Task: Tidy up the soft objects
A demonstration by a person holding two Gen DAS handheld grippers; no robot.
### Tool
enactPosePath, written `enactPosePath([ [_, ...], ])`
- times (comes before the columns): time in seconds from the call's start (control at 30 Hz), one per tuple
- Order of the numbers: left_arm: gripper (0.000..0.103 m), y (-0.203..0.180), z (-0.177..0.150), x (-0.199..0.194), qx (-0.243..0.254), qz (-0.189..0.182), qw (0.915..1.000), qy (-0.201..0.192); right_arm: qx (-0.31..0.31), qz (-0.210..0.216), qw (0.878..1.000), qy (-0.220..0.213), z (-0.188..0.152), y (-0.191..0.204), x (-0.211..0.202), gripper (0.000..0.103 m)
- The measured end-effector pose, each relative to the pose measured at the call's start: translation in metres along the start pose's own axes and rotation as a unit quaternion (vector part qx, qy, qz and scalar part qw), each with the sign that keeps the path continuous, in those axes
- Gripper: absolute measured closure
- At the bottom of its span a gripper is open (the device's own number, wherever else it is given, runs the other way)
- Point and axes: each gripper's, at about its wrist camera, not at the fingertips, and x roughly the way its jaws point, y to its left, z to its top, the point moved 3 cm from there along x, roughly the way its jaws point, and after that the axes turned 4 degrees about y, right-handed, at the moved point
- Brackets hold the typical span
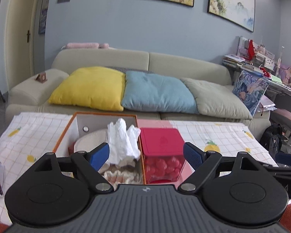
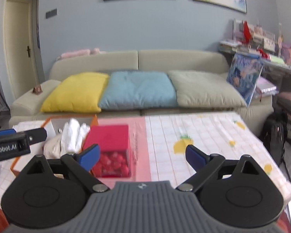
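The soft things sit in the orange-rimmed box (image 1: 67, 130) on the table (image 1: 223, 136): a white cloth (image 1: 124, 139) stands tall above a cream piece (image 1: 91, 137). Both the left gripper (image 1: 146, 153) and right gripper (image 2: 142, 155) hang released, fingers spread, holding nothing. The cloth pokes above the rim and could flop out; a careless sweep could also knock the red-lidded container (image 1: 162, 151) touching the box.
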Motion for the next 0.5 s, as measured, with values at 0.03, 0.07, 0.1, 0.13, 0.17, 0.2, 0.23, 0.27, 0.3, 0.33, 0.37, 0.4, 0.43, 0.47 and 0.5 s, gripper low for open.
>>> enactPosePath([
  [0.03,0.003,0.001,-0.002,0.002,-0.001,0.002,1.0000,0.008,-0.003,0.000,1.000,0.007,-0.003,0.001,0.003,0.009],
  [0.07,0.003,0.001,-0.005,0.004,-0.001,0.003,0.9999,0.015,-0.005,0.001,1.000,0.014,-0.006,0.003,0.006,0.009],
  [0.1,0.003,0.002,-0.008,0.005,-0.001,0.004,0.9998,0.022,-0.006,0.003,1.000,0.017,-0.007,0.004,0.009,0.009],
  [0.13,0.003,0.003,-0.009,0.006,-0.002,0.005,0.9996,0.026,-0.006,0.004,1.000,0.020,-0.008,0.005,0.012,0.009],
  [0.17,0.003,0.004,-0.011,0.006,-0.003,0.006,0.9996,0.029,-0.006,0.006,1.000,0.022,-0.008,0.007,0.014,0.009],
  [0.2,0.003,0.005,-0.012,0.007,-0.005,0.007,0.9995,0.031,-0.008,0.009,1.000,0.024,-0.008,0.008,0.016,0.009],
  [0.23,0.003,0.006,-0.013,0.007,-0.007,0.009,0.9994,0.034,-0.011,0.011,1.000,0.026,-0.009,0.010,0.018,0.009],
  [0.27,0.003,0.006,-0.014,0.007,-0.009,0.011,0.9992,0.037,-0.014,0.011,0.999,0.028,-0.009,0.012,0.019,0.009],
  [0.3,0.003,0.007,-0.015,0.007,-0.010,0.012,0.9991,0.039,-0.018,0.012,0.999,0.029,-0.010,0.014,0.020,0.009],
  [0.33,0.003,0.008,-0.016,0.007,-0.008,0.015,0.9990,0.041,-0.021,0.013,0.999,0.031,-0.011,0.015,0.020,0.009],
  [0.37,0.003,0.008,-0.017,0.007,-0.007,0.019,0.9989,0.043,-0.022,0.016,0.999,0.033,-0.012,0.017,0.020,0.009],
  [0.4,0.003,0.009,-0.018,0.007,-0.007,0.020,0.9987,0.046,-0.023,0.018,0.999,0.035,-0.012,0.018,0.020,0.009],
  [0.43,0.003,0.009,-0.018,0.007,-0.008,0.020,0.9986,0.049,-0.023,0.019,0.999,0.036,-0.013,0.019,0.021,0.009],
  [0.47,0.003,0.010,-0.018,0.007,-0.009,0.020,0.9985,0.051,-0.022,0.019,0.999,0.037,-0.012,0.018,0.021,0.009],
  [0.5,0.003,0.010,-0.018,0.007,-0.010,0.020,0.9984,0.052,-0.021,0.019,0.999,0.037,-0.012,0.018,0.021,0.009],
])
